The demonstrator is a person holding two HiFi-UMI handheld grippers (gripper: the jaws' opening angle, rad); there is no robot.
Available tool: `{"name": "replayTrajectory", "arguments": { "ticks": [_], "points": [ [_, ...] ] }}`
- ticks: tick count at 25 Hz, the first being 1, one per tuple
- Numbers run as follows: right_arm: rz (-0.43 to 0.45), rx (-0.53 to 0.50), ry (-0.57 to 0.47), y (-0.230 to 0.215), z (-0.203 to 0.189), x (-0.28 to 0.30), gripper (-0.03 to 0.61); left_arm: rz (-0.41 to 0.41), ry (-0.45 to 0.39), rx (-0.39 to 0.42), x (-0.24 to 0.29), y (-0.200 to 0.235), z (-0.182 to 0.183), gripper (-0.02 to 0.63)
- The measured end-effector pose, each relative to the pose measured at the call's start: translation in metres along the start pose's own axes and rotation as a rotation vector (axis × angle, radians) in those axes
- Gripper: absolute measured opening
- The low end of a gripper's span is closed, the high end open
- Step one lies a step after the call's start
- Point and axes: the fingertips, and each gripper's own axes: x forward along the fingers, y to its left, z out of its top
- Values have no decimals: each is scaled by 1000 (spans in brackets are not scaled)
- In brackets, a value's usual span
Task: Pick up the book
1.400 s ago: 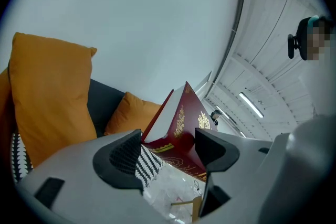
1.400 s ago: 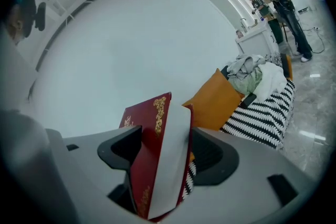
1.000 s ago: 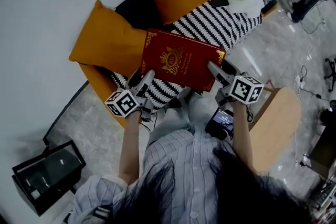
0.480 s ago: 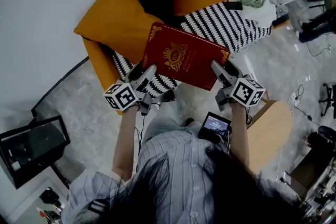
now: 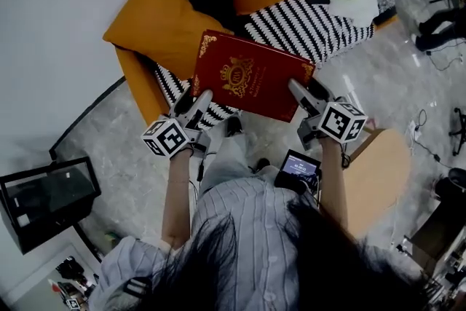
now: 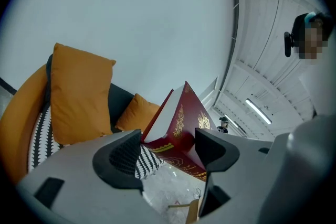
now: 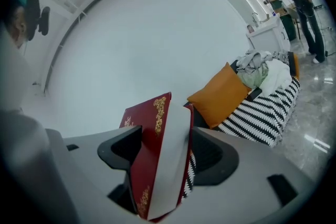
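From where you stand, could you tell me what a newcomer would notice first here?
A big red book with gold ornament is held in the air, the left gripper on its near-left corner and the right gripper on its near-right edge. Beyond it sit two orange cushions on a black-and-white striped sofa.

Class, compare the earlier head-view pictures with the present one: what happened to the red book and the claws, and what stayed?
The red book seems lifted slightly higher above the striped sofa. In the head view its far corner now overlaps the big orange cushion. Nothing was grasped or released: the left claw and right claw stay shut on its near corners. The sofa itself lies as before.
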Motion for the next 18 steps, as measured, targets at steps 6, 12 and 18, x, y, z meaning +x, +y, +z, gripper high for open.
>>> {"name": "replayTrajectory", "arguments": {
  "ticks": [6, 12, 18],
  "points": [
    [26, -17, -3, 2, -14, -39, 304, 25, -22, -11, -28, -25, -33, 329],
    [55, -20, -6, 0, -29, -79, 304, 41, -47, 9, -51, -52, -63, 329],
    [78, -37, -9, 4, -44, -118, 304, 56, -71, 9, -81, -77, -95, 330]
  ]
}}
